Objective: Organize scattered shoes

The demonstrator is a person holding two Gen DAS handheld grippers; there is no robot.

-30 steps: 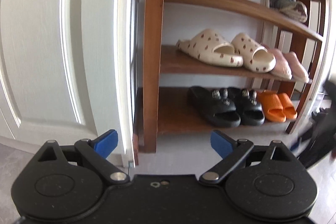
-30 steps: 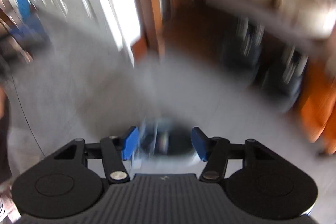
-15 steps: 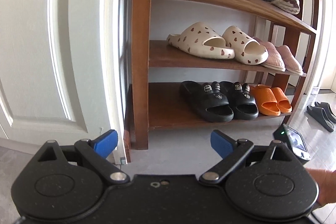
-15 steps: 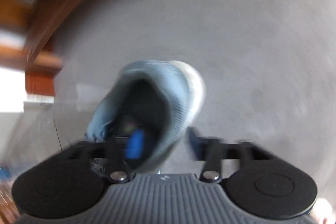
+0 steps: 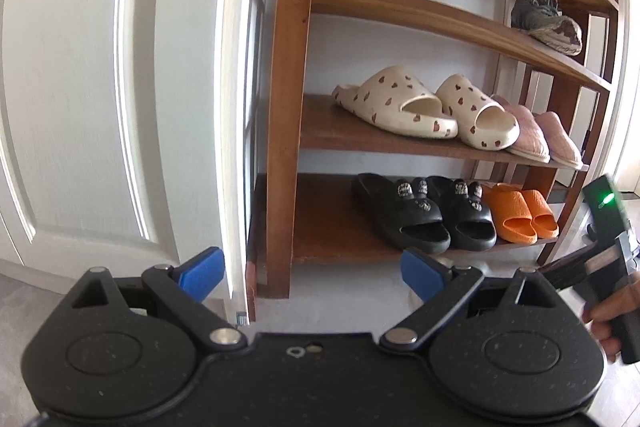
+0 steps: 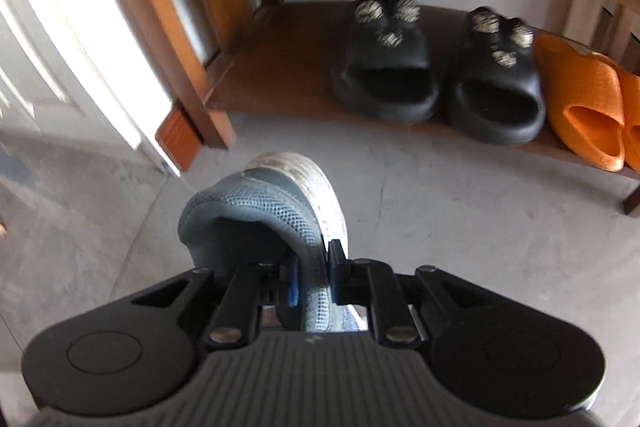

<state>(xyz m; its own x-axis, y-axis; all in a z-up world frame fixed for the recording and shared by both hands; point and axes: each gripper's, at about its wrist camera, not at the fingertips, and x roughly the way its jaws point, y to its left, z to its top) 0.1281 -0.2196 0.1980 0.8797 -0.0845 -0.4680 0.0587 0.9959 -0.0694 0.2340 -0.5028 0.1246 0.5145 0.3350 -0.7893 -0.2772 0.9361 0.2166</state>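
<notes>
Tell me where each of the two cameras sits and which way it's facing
Left wrist: on the left claw, open, aimed slightly down at the wooden shoe rack; a hand shows at right.
Right wrist: on the right claw, low over the floor, facing the rack's bottom shelf; its jaws have just closed on the blue-grey shoe.
Shared: black slides and orange slides.

Blue-grey mesh sneaker, white sole, hangs off my pads by its collar above grey floor. Toe points at the rack's bottom shelf.
</notes>
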